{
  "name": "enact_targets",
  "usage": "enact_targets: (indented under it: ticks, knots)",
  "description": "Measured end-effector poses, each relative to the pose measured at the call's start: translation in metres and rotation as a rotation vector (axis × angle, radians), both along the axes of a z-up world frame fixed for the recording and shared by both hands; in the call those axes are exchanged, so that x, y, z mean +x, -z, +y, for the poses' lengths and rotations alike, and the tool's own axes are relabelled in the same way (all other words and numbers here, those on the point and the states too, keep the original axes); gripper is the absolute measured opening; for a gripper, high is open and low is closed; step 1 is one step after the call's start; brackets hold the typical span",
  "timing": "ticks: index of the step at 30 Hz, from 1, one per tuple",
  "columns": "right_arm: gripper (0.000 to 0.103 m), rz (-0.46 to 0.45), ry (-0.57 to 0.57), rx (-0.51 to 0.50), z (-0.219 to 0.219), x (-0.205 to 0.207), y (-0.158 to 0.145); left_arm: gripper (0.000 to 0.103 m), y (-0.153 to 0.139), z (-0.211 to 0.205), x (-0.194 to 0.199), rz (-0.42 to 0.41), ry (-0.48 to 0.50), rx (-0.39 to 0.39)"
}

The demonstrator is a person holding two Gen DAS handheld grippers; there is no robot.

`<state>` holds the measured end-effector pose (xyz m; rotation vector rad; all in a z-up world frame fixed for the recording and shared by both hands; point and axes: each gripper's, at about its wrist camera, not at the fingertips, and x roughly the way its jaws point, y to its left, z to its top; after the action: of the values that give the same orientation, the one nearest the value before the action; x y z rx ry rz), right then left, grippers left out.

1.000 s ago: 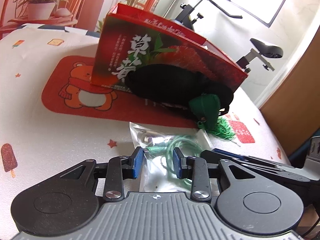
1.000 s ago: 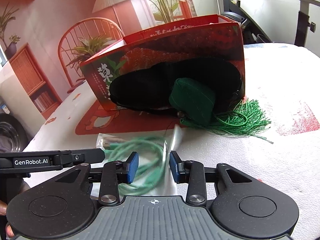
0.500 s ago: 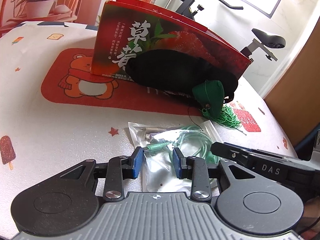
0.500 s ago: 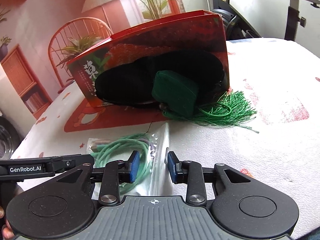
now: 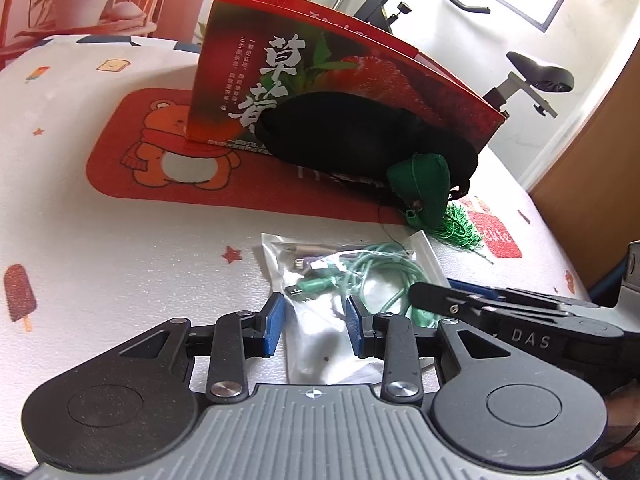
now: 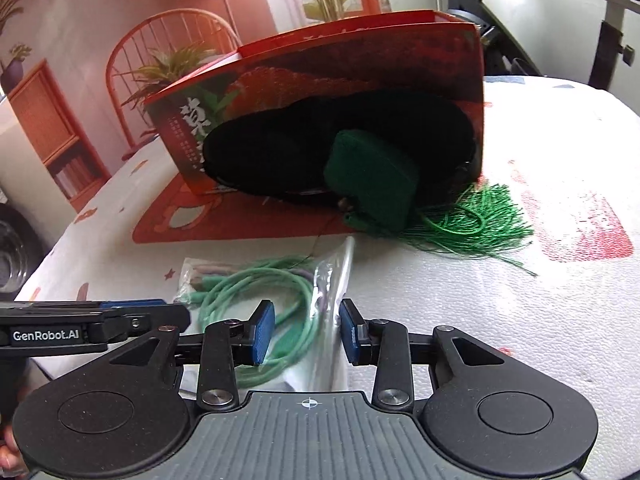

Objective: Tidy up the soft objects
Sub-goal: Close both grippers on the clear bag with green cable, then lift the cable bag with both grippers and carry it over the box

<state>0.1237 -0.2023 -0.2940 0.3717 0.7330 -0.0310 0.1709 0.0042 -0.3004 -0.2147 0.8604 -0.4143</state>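
A clear plastic bag holding a coiled mint-green cable lies flat on the near tablecloth. The left gripper and right gripper both hover over it, jaws apart, gripping nothing. Farther back, a black soft item and a green tasselled pouch lean against the red box.

Red box printed with strawberries and white characters; black soft bundle; green pouch with green tassel; mint-green cable (in a clear bag); white cloth patterned with popsicles and stars
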Motion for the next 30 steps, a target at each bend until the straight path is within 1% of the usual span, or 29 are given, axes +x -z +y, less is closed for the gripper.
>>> enact_targets:
  ticks: [3, 8, 10, 11, 12, 18, 21, 24, 30]
  knots:
    - [0.031, -0.004, -0.011, 0.013, 0.000, 0.001, 0.000, 0.034, 0.002, 0.000, 0.001, 0.006, 0.001, -0.030]
    - [0.031, -0.007, -0.012, 0.023, 0.000, 0.003, 0.000, 0.034, 0.003, -0.001, 0.002, 0.008, -0.011, -0.055]
    - [0.026, -0.011, -0.009, 0.018, 0.000, 0.002, 0.000, 0.034, 0.003, 0.001, 0.002, 0.011, -0.016, -0.068]
    - [0.021, -0.014, -0.002, 0.021, -0.002, 0.001, 0.000, 0.034, 0.003, 0.001, 0.002, 0.012, -0.019, -0.072]
    - [0.018, -0.016, 0.008, 0.030, -0.004, 0.001, 0.000, 0.034, 0.003, 0.001, 0.002, 0.014, -0.022, -0.077]
    - [0.013, -0.045, 0.024, 0.038, -0.005, -0.005, -0.002, 0.034, 0.001, 0.004, 0.001, 0.006, -0.034, -0.095]
    - [0.013, -0.074, 0.018, 0.041, -0.004, -0.009, -0.005, 0.034, -0.003, 0.008, -0.001, -0.012, -0.045, -0.114]
    - [0.013, -0.115, 0.010, 0.036, -0.002, -0.014, -0.013, 0.034, -0.010, 0.009, -0.004, -0.047, -0.046, -0.120]
    - [0.013, -0.182, 0.007, 0.014, -0.003, -0.018, -0.028, 0.034, -0.029, 0.008, -0.006, -0.123, -0.029, -0.113]
